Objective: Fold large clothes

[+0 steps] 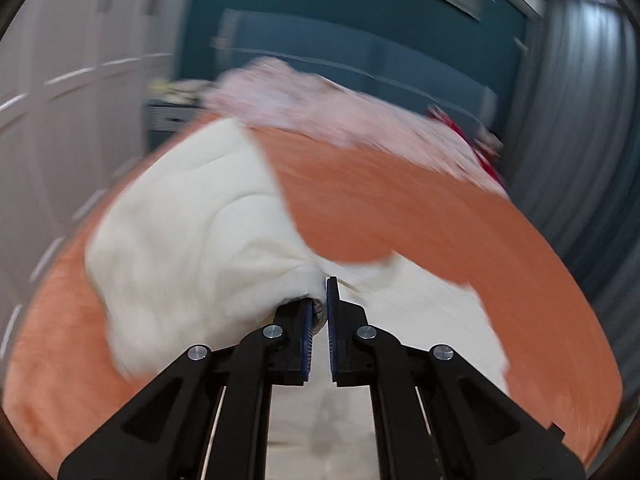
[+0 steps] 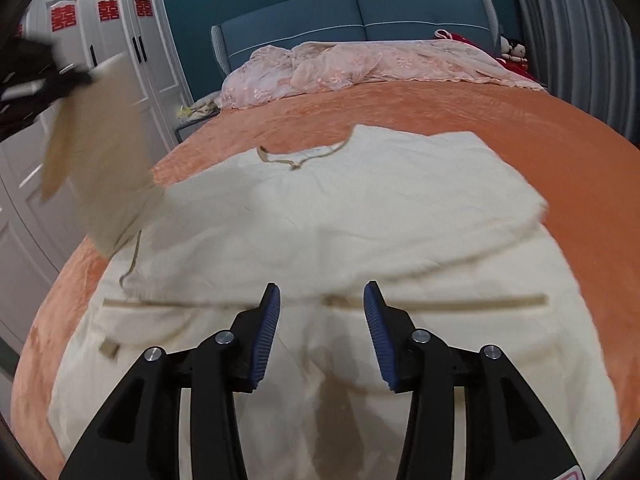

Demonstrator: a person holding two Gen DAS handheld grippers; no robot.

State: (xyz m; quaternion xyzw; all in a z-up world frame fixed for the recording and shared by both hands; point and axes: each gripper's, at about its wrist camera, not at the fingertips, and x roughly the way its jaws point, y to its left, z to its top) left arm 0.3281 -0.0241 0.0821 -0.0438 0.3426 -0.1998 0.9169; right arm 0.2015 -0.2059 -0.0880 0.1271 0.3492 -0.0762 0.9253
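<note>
A large cream garment [image 2: 320, 220] with tan trim and drawstrings lies spread on the orange bed cover [image 2: 440, 112]. My left gripper [image 1: 320, 304] is shut on a bunched fold of the cream garment [image 1: 180, 232] and holds it lifted; the view is motion-blurred. In the right wrist view the left gripper [image 2: 60, 76] shows at the upper left, holding up a sleeve or side part [image 2: 104, 152] of the garment. My right gripper [image 2: 322, 300] is open and empty, hovering just above the garment's middle, near a tan pocket strip [image 2: 440, 304].
A crumpled pink lace blanket [image 2: 360, 64] lies at the bed's head before the blue headboard [image 2: 360, 12]. White wardrobes [image 2: 120, 20] with red emblems stand left. Grey curtains [image 2: 568, 20] hang right. A nightstand [image 2: 196, 120] sits beside the bed.
</note>
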